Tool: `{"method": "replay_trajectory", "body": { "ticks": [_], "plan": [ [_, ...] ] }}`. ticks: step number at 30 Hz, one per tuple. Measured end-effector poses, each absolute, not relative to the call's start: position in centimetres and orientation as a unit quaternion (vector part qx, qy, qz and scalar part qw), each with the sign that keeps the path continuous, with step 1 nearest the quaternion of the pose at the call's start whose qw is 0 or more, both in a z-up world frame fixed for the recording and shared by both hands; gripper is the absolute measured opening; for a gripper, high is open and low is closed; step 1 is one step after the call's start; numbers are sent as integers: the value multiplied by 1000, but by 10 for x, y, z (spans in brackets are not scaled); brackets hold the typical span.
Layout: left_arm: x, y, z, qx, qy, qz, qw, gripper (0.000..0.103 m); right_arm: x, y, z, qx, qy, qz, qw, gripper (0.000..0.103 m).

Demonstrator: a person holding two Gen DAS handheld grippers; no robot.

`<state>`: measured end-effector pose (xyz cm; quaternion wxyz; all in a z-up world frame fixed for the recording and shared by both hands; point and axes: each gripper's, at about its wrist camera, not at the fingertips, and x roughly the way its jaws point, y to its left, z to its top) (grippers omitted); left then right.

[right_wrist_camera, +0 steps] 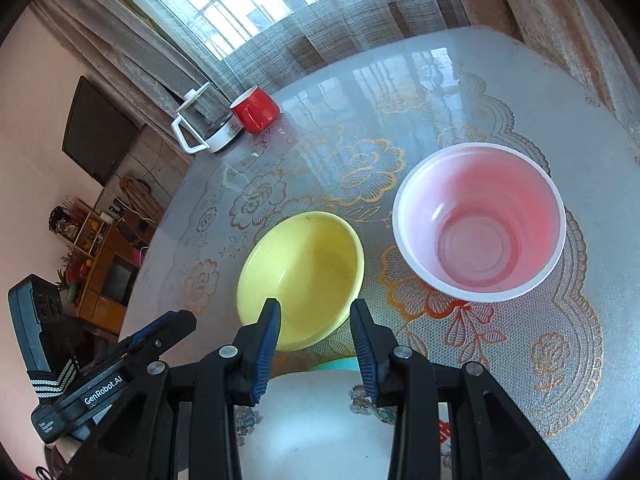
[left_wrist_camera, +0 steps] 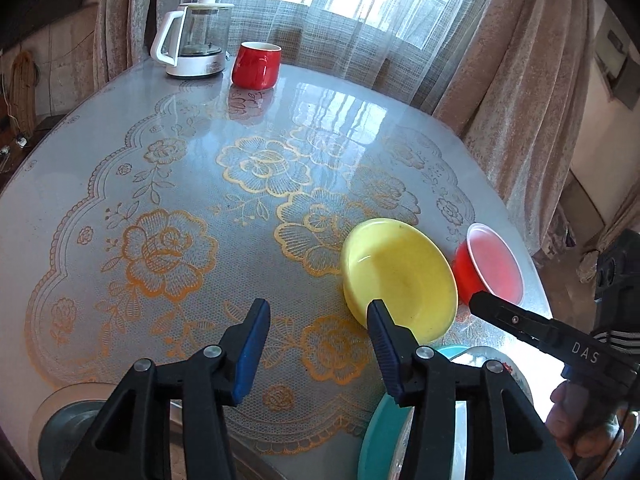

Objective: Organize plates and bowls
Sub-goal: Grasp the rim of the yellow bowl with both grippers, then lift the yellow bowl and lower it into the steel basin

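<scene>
- My left gripper [left_wrist_camera: 320, 308] hangs over the round table [left_wrist_camera: 120, 152], jaws spread, with only bare lace-patterned cloth showing between the blue pads [left_wrist_camera: 252, 344]. Nothing is pinched.
- Its right-hand pad overlaps the near rim of the yellow bowl [left_wrist_camera: 400, 276] in the left wrist view; I cannot tell whether it touches.
- My right gripper [right_wrist_camera: 316, 316] has its jaws parted, narrower than the left pair, and empty. Between the tips I see the near rim of the yellow bowl [right_wrist_camera: 304, 276]; the pads do not press on it.
- The yellow bowl sits upright on the table, empty, near the table's near edge.
- The red bowl [right_wrist_camera: 480, 224], white-rimmed and pale pink inside, stands upright just beside the yellow one, on its right. The two are apart in the right wrist view.
- Under both grippers, at the table's near edge: a white plate [right_wrist_camera: 312, 420] with a patterned rim lies on a teal plate [left_wrist_camera: 384, 432], whose edge peeks out.
- In the left wrist view my right gripper's black finger [left_wrist_camera: 516, 320] reaches in from the right, in front of the red bowl [left_wrist_camera: 492, 260].
- Far side of the table: a glass kettle [left_wrist_camera: 196, 40] with a white handle, and a red mug [left_wrist_camera: 256, 64] just beside it.
- Net curtain [left_wrist_camera: 340, 20] and window behind.
</scene>
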<state>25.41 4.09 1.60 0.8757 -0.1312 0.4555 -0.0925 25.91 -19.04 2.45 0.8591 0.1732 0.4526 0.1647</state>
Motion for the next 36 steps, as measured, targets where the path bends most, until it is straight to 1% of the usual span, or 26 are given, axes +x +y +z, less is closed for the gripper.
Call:
{"method": "replay_trajectory", "body": {
  "ticks": [3,5,7,10,12,13,14,15,19,27,36],
  "plan": [
    [262,38,12,-131,457,-90,875,46,266,-187,19,162,463,155,857,36],
    [268,35,10,-135,463,-95,871,45,273,-185,14,159,471,150,854,36],
    [277,31,6,-140,471,-98,866,45,279,-186,9,160,480,144,851,34],
    [285,22,-1,-137,482,-106,859,40,285,-186,4,164,486,144,846,32],
    [290,14,-6,-128,490,-120,854,34,289,-184,0,158,491,141,845,26],
    [291,11,-9,-121,494,-119,853,23,291,-183,-2,154,493,142,844,24],
    [290,8,-10,-113,495,-117,854,17,292,-181,-4,149,495,139,844,21],
    [289,6,-9,-105,489,-114,858,17,292,-180,-5,145,496,136,845,19],
    [278,8,2,-100,471,-118,869,17,286,-179,2,139,484,141,852,19],
    [242,31,40,-96,434,-109,889,17,265,-162,35,145,452,179,862,19],
    [187,69,54,-112,417,-101,896,17,222,-132,50,146,438,222,859,19]
  ]
}}
